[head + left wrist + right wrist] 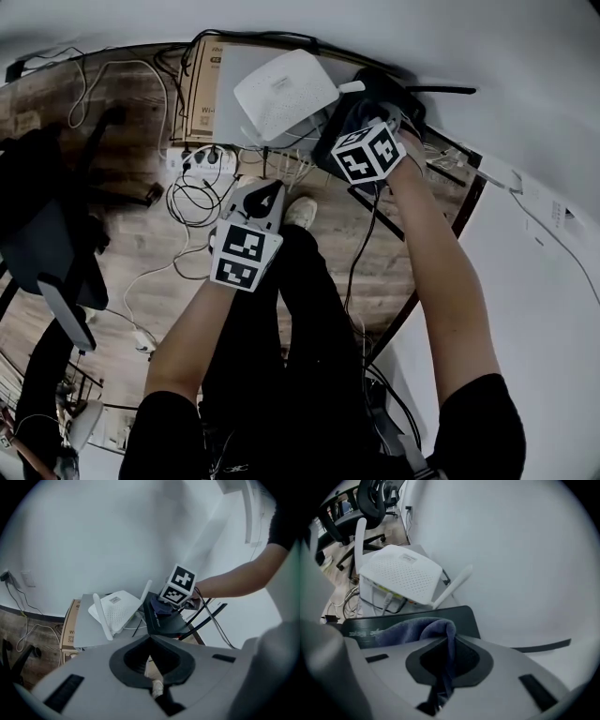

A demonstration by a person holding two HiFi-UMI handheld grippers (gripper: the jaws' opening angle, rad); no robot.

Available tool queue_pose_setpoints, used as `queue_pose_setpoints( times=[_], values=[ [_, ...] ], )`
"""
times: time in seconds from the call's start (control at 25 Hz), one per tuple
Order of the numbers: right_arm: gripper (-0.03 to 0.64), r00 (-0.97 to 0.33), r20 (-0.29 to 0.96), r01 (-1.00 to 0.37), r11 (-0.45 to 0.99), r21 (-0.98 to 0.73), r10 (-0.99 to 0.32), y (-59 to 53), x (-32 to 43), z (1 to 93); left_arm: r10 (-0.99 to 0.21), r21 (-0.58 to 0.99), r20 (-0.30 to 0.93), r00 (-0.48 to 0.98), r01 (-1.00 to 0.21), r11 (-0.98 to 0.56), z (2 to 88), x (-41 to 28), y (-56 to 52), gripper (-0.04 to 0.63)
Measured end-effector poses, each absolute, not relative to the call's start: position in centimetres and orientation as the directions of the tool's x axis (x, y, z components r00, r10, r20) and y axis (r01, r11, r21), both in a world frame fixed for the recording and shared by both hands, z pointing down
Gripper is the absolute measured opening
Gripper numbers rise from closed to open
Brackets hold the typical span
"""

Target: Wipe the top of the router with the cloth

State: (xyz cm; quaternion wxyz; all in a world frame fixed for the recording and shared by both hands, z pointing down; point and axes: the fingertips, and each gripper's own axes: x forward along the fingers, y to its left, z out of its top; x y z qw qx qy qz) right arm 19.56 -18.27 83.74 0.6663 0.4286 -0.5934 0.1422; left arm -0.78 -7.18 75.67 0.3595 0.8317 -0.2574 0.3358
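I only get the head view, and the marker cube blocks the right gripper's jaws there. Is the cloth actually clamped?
Observer: Yes. In the right gripper view, the right gripper has its jaws shut on a blue cloth.
Operator: Is that cloth touching the router?
Observer: It does. Its free end lies draped on the top of the black router, ahead of the jaws.
Operator: And the other gripper, is it holding anything?
Observer: No. The left gripper view shows the left gripper with its jaws together and nothing held between them.
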Motion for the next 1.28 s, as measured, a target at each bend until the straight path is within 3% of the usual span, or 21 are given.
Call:
queue_pose_setpoints(
  times=[0.32, 0.72, 1.28],
  values=[
    [0.003, 0.315, 0.869, -0.756, 0.452, 0.473, -0.382, -22.4, 22.4, 84.2, -0.174, 0.428, 0.747, 0.642, -0.664, -0.613, 76.4, -1.0, -6.4, -0.006],
    [0.005, 0.154, 0.884, -0.960, 0.143, 0.239, -0.442, -24.7, 24.3, 84.2, -0.178, 0.427, 0.746, 0.642, -0.666, -0.612, 77.0, -1.1, -6.1, -0.006],
    [0.005, -0.116, 0.911, -0.987, 0.150, -0.061, -0.395, -19.4, 19.0, 83.6, -0.185, 0.425, 0.733, 0.655, -0.653, -0.627, 75.4, 0.9, -5.0, -0.006]
  ],
)
